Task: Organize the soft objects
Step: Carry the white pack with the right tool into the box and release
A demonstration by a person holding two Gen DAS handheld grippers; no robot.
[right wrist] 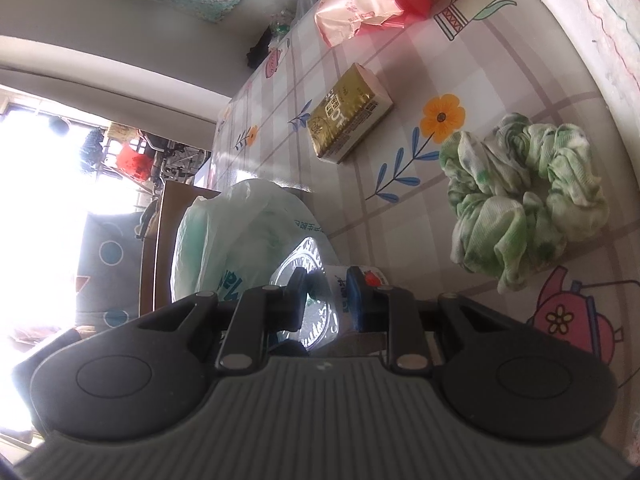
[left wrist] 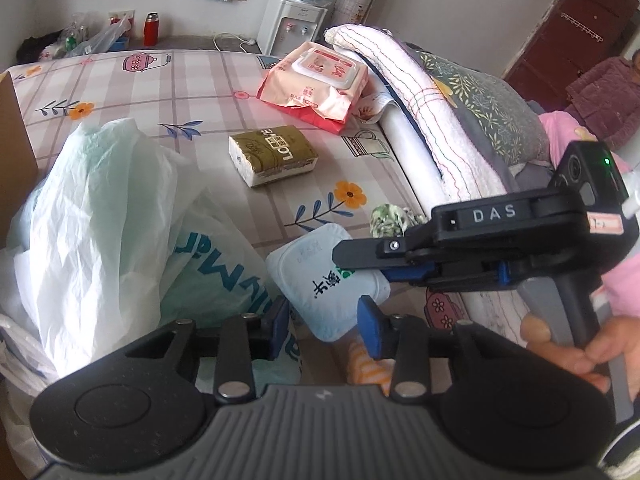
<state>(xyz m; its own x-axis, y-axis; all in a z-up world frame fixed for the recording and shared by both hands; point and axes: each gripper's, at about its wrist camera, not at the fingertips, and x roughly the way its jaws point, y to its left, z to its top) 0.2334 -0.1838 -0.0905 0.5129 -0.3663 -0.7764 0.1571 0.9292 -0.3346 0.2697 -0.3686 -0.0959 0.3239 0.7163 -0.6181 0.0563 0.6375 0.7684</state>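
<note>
A pale blue soft packet (left wrist: 320,280) hangs over the flowered bed sheet (left wrist: 160,92), beside a white and green plastic bag (left wrist: 100,208). My right gripper (left wrist: 360,266) reaches in from the right, shut on the packet's edge. The right wrist view shows those pads clamping the packet (right wrist: 324,320) with the bag (right wrist: 240,232) just behind. My left gripper (left wrist: 325,326) is open below; the packet's lower corner dips between its pads, and the left pad stands apart from it. On the sheet lie a green-white scrunchie (right wrist: 524,196), a gold tissue pack (left wrist: 274,154) and a pink wipes pack (left wrist: 316,80).
A cardboard box (left wrist: 16,132) stands left of the bag. Folded quilts and a towel (left wrist: 432,112) line the bed's right side. An orange striped cloth (left wrist: 368,368) lies under my left gripper. A person in purple (left wrist: 612,92) sits far right; a water dispenser (left wrist: 288,24) stands at the back.
</note>
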